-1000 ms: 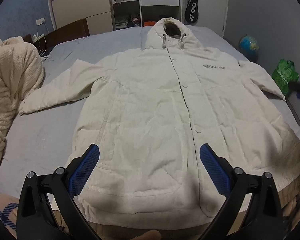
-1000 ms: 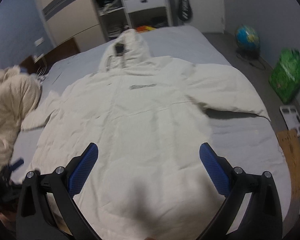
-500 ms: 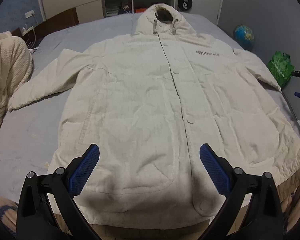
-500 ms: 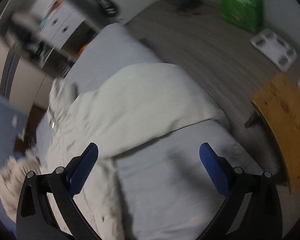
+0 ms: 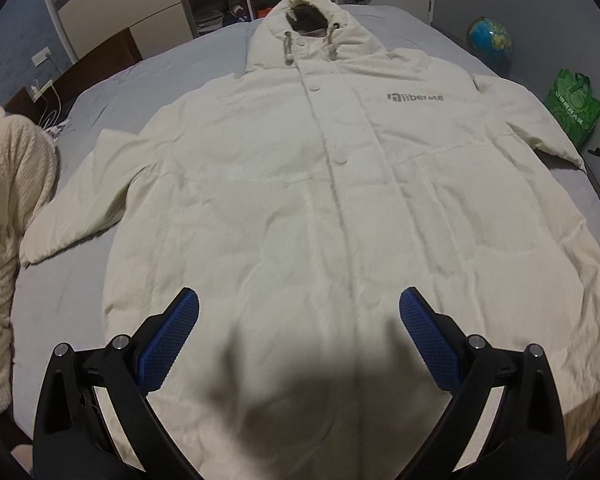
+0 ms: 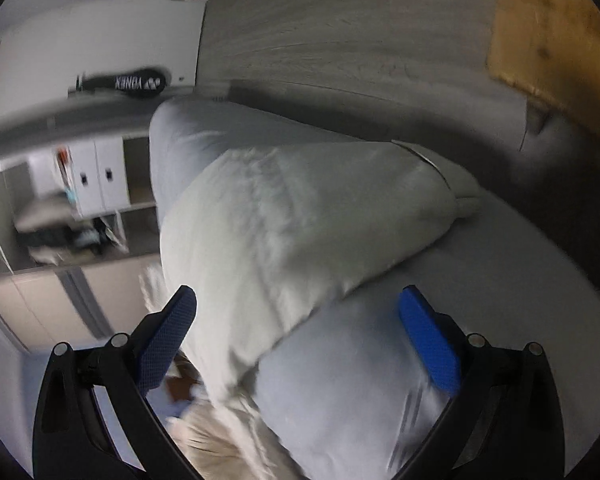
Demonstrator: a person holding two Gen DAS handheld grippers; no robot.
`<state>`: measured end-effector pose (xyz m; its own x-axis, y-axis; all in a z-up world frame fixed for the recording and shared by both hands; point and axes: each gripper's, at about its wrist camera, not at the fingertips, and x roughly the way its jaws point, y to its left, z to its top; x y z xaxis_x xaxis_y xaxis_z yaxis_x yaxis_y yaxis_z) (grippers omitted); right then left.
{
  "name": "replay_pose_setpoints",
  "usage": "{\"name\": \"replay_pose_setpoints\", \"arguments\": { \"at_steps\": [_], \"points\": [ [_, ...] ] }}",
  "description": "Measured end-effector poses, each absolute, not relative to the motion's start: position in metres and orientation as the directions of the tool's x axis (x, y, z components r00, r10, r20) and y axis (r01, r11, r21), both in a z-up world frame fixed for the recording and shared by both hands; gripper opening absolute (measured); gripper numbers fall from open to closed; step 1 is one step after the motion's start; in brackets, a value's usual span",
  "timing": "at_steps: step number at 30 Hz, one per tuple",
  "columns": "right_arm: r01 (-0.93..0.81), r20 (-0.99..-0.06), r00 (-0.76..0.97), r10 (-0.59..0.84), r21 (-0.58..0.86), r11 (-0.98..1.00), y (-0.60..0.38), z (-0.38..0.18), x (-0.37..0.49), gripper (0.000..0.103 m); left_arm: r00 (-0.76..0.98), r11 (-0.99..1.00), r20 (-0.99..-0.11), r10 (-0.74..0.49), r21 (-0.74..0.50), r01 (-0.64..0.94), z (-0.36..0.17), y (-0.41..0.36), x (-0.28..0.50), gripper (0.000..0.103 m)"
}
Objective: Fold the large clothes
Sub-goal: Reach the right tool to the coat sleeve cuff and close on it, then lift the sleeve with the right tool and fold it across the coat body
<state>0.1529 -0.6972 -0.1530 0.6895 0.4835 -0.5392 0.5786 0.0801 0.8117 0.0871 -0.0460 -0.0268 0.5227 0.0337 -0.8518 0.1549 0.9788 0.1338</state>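
The left gripper point(image 5: 299, 334) hangs with its 2 blue-padded fingers point(image 5: 168, 340) spread wide and nothing between them. Directly ahead of it and below, a cream hooded coat point(image 5: 300, 184) lies face up on the grey bed point(image 5: 60, 292), buttoned down the front, with its hood point(image 5: 308, 28) at the far end ahead of the gripper and its hem under the gripper. 1 sleeve point(image 5: 88, 200) stretches out to the gripper's left, the other sleeve point(image 5: 528, 120) to its right. A grey "liberate" logo point(image 5: 415, 97) sits ahead and slightly right. A knitted cream blanket point(image 5: 4, 220) is heaped far to the left, touching the bed's edge. Ahead to the right, beyond the bed, stand a globe point(image 5: 490, 38) and a green bag point(image 5: 574, 106).

The right gripper point(image 6: 298, 334) is likewise wide open and empty. This view is blurred. The coat's sleeve point(image 6: 300, 216) lies straight ahead of it on the bed point(image 6: 480, 280), its cuff point(image 6: 466, 204) ahead and to the right. The wooden floor point(image 6: 360, 32) shows beyond, and a black racket cover point(image 6: 132, 82) ahead to the left.
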Motion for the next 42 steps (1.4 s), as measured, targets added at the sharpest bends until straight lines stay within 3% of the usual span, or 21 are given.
{"name": "replay_pose_setpoints", "arguments": {
  "at_steps": [6,14,16,17,19,21,27,33,42],
  "points": [
    [0.629,-0.513,0.681,0.522,0.776,-0.058,-0.71,-0.205,0.16,0.097,0.556,0.966,-0.827,0.079,0.201,0.162,-0.022,-0.084,0.117,0.097],
    [0.639,-0.471,0.729,0.497,0.729,-0.246,-0.725,-0.25,0.156,0.094,0.57,0.955,-0.82,0.046,0.203,0.215,-0.021,-0.13,0.13,0.097],
    [0.634,-0.466,0.736,0.491,0.728,-0.26,-0.724,-0.252,0.153,0.087,0.573,0.948,-0.818,0.041,0.213,0.237,-0.023,-0.14,0.13,0.097],
    [0.634,-0.468,0.738,0.487,0.727,-0.262,-0.725,-0.252,0.154,0.073,0.573,0.946,-0.819,0.04,0.215,0.241,-0.024,-0.143,0.13,0.097],
    [0.638,-0.478,0.739,0.476,0.723,-0.265,-0.726,-0.253,0.151,0.057,0.569,0.945,-0.822,0.031,0.209,0.251,-0.025,-0.149,0.13,0.097],
    [0.641,-0.49,0.741,0.459,0.721,-0.263,-0.727,-0.251,0.148,0.034,0.568,0.944,-0.823,0.022,0.204,0.26,-0.025,-0.154,0.13,0.097],
    [0.605,-0.488,0.777,0.397,0.755,-0.255,-0.733,-0.237,0.144,0.01,0.576,0.941,-0.817,0.011,0.202,0.27,-0.022,-0.161,0.129,0.097],
    [0.544,-0.473,0.82,0.322,0.819,-0.183,-0.735,-0.201,0.138,0.002,0.582,0.951,-0.813,0.002,0.182,0.251,-0.016,-0.154,0.131,0.097],
    [0.377,-0.37,0.897,0.24,0.926,0.019,-0.729,-0.08,0.164,0.001,0.607,0.96,-0.794,-0.035,0.141,0.24,0.002,-0.14,0.133,0.097]
  ]
}}
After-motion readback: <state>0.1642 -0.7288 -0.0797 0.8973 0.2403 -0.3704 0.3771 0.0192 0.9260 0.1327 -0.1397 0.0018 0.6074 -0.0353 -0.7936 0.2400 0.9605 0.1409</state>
